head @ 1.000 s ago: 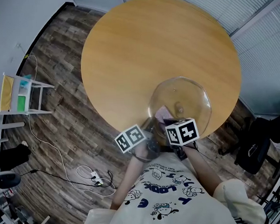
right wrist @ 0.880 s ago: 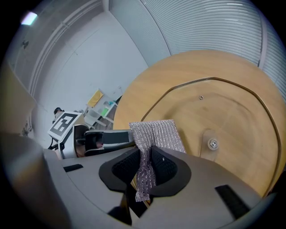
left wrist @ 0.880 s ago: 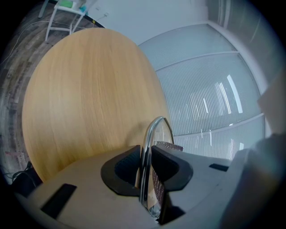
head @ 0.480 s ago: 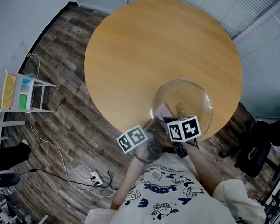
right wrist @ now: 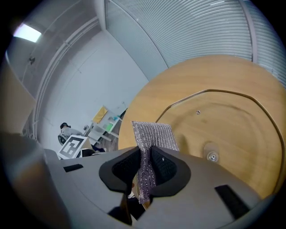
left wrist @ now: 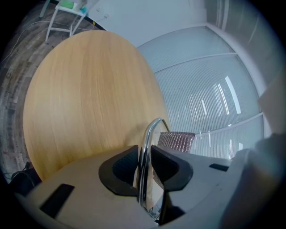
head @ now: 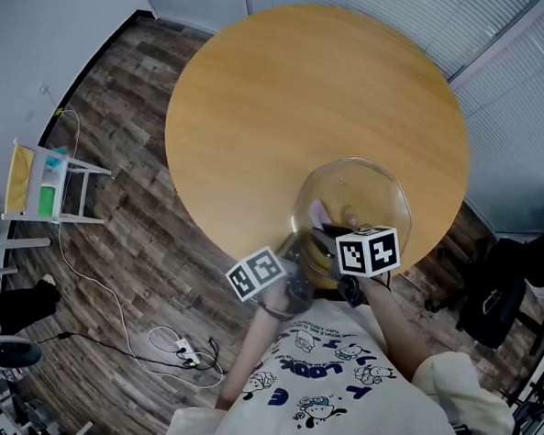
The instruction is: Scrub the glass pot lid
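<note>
You are holding the lid (head: pixel 355 187) by its rim in your left gripper (left wrist: pixel 144 157) at the surface's (head: pixel 265 102) 5 o'clock edge while your right gripper (right wrist: pixel 145 166), pinching the pad (right wrist: pixel 154 134), is shifting toward 3 o'clock, likely mid-scrub.

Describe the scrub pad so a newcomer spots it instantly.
Find the round wooden table; at its near edge is a glass pot lid, its rim clamped in the left gripper. Close by the lid, the right gripper pinches the scrub pad, a small silvery-grey woven rectangle. It is the only soft, textured thing; the rest is clear glass, metal and bare wood.
</note>
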Motion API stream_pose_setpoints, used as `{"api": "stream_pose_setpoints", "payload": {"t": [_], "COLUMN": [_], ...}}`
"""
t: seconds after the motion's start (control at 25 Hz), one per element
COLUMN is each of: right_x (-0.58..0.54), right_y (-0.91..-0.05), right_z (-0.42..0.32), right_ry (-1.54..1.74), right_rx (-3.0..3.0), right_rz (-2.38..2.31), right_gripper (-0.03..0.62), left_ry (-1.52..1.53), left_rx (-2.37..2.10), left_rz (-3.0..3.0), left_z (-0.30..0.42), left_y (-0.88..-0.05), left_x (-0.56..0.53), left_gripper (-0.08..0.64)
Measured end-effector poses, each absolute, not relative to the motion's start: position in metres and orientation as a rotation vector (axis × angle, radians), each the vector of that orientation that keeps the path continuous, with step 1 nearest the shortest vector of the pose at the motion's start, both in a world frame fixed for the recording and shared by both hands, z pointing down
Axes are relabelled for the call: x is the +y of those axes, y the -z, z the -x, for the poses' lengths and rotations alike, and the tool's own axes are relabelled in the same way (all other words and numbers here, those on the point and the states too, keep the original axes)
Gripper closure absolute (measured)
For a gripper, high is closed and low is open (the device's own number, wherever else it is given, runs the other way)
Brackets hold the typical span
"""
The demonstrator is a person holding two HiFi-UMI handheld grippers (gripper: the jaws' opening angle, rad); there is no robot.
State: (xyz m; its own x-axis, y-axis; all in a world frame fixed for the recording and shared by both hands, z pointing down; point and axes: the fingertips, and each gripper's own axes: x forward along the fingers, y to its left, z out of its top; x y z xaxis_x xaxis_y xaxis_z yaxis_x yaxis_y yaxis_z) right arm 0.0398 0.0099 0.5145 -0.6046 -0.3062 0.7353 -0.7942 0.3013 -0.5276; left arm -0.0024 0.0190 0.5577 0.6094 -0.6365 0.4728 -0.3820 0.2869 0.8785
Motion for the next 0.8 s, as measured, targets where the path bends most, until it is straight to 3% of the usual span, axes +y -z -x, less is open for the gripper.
{"api": "stream_pose_setpoints", "payload": {"t": [0.44, 0.8], "right_x": [-0.015, -0.037], "right_y": [-0.465, -0.395], "right_z": [-0.054, -0.06], "right_ry": [-1.043, -0.617], "right_rx": [-2.279, -2.476], "right_rz": [-1.18, -1.353], "right_gripper": [0.522, 0.522], "left_ry": [0.213, 0.01], "left_rx": [-1.131, -1.386], "left_rz": [-1.472, -1.979], "left_z": [0.038, 0.041], "left_y": [-0.526, -0.428], "left_x": [0.002, -0.033], "left_gripper": [0.485, 0.485]}}
